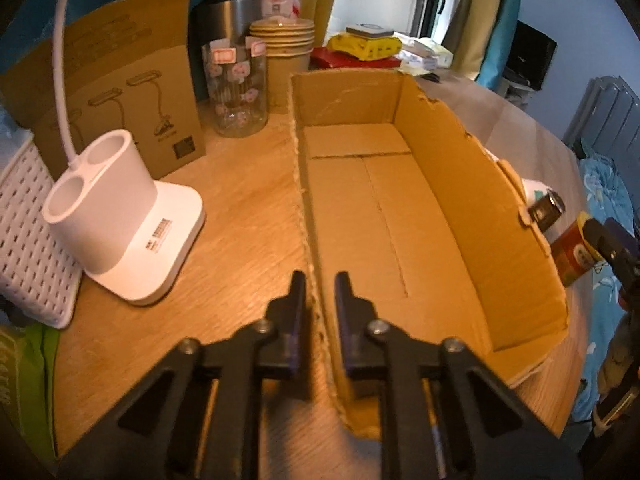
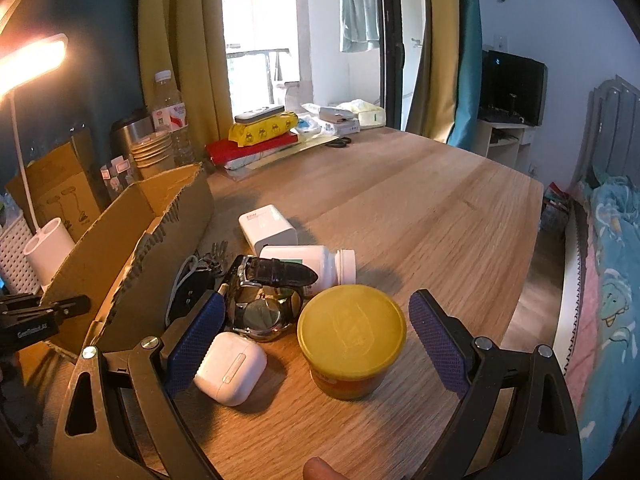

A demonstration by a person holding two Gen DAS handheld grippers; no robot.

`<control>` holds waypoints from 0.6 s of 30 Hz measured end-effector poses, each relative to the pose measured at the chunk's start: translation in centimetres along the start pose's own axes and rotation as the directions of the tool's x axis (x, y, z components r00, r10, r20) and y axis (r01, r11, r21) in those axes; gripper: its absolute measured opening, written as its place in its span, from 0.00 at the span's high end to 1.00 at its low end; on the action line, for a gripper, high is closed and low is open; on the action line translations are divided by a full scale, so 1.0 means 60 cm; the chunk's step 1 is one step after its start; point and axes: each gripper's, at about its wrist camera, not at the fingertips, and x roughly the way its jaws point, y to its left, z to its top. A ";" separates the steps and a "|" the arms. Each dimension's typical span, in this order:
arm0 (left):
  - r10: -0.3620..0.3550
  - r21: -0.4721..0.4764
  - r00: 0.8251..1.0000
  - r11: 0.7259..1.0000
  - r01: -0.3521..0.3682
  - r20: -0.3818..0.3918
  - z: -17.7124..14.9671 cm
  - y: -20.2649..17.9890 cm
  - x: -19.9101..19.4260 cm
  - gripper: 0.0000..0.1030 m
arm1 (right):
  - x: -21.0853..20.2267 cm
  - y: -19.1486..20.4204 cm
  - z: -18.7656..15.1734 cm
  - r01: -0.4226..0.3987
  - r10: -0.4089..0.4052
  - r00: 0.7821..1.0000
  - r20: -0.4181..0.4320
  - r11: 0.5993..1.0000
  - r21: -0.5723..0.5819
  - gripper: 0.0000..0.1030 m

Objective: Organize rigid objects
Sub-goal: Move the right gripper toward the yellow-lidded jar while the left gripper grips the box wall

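An open cardboard box (image 1: 460,184) lies on the wooden table with nothing inside. My left gripper (image 1: 320,292) is shut on the box's left wall near its near end, one finger on each side of it. My right gripper (image 2: 316,320) stands open to the right of the box (image 2: 132,240). Between its fingers are a yellow-lidded jar (image 2: 352,328) and a white earbud case (image 2: 230,368); the pads touch neither. Behind them lie a wristwatch (image 2: 264,308), a white pill bottle (image 2: 316,260), a white charger (image 2: 268,224) and keys (image 2: 200,276).
Left of the box stand a white lamp base (image 1: 120,216), a glass jar (image 1: 236,88), stacked paper cups (image 1: 286,40), a steel tumbler (image 1: 224,20) and a white basket (image 1: 28,232). A yellow pack (image 2: 264,128) and scissors (image 2: 338,143) lie at the back. A bed (image 2: 608,260) borders the table's right edge.
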 end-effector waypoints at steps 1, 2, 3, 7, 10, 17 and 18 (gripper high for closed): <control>0.003 0.007 1.000 1.000 -0.003 0.004 -0.003 0.001 -0.004 0.89 | -0.001 0.001 -0.001 0.000 0.000 1.000 -0.001 1.000 -0.001 0.08; 0.001 0.007 1.000 1.000 -0.001 0.006 -0.007 0.002 -0.008 0.90 | -0.001 0.003 -0.001 0.001 -0.001 1.000 -0.002 1.000 -0.003 0.08; -0.002 0.006 1.000 1.000 0.002 0.006 -0.010 0.003 -0.010 0.90 | -0.002 0.003 -0.002 0.004 -0.004 1.000 -0.003 1.000 -0.003 0.08; -0.003 0.015 1.000 1.000 0.003 0.012 -0.016 0.004 -0.019 0.91 | -0.008 0.007 -0.004 0.006 -0.006 1.000 -0.002 1.000 -0.005 0.08; -0.003 0.018 1.000 1.000 0.003 0.016 -0.022 0.005 -0.025 0.91 | -0.015 0.011 -0.006 0.005 -0.005 1.000 0.006 1.000 -0.009 0.08; -0.004 0.017 1.000 1.000 0.004 0.022 -0.032 0.010 -0.033 0.91 | -0.025 0.026 -0.018 -0.011 0.011 1.000 0.012 0.999 -0.038 0.08; -0.003 0.017 1.000 1.000 0.003 0.022 -0.033 0.010 -0.034 0.91 | -0.025 0.026 -0.018 -0.009 0.009 1.000 0.012 0.999 -0.040 0.08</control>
